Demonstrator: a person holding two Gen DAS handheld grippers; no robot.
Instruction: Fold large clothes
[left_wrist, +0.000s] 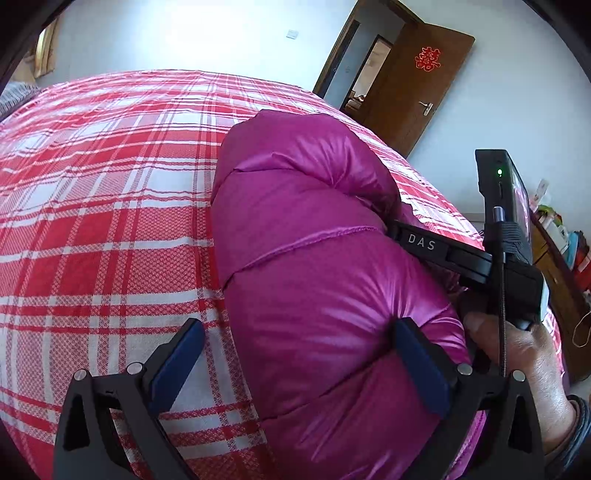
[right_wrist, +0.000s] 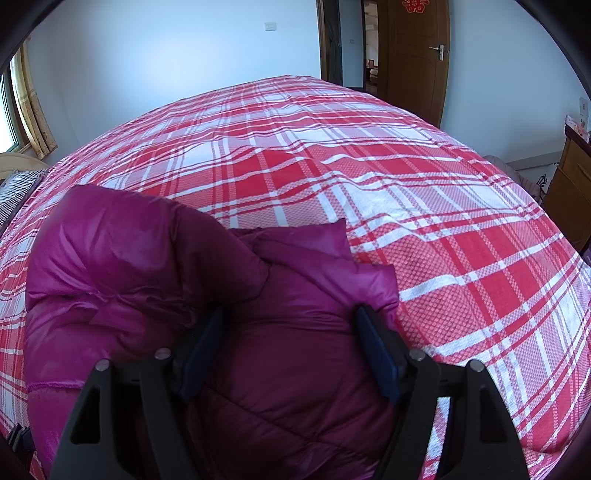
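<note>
A magenta puffy down jacket (left_wrist: 314, 236) lies bunched and folded over on a bed with a red and white plaid cover (left_wrist: 103, 206). My left gripper (left_wrist: 299, 339) is open, its right finger pressed against the jacket's side and its left finger over the bare cover. The other gripper's body (left_wrist: 506, 236) and the hand holding it show at the right, behind the jacket. In the right wrist view the jacket (right_wrist: 147, 273) fills the lower left. My right gripper (right_wrist: 290, 332) is open with both fingers around a bulge of the jacket.
The bed cover (right_wrist: 424, 221) stretches far ahead and to the right. A brown wooden door (left_wrist: 417, 88) stands open beyond the bed. A wooden cabinet (right_wrist: 569, 184) stands at the right wall. A curtained window (right_wrist: 22, 118) is at the left.
</note>
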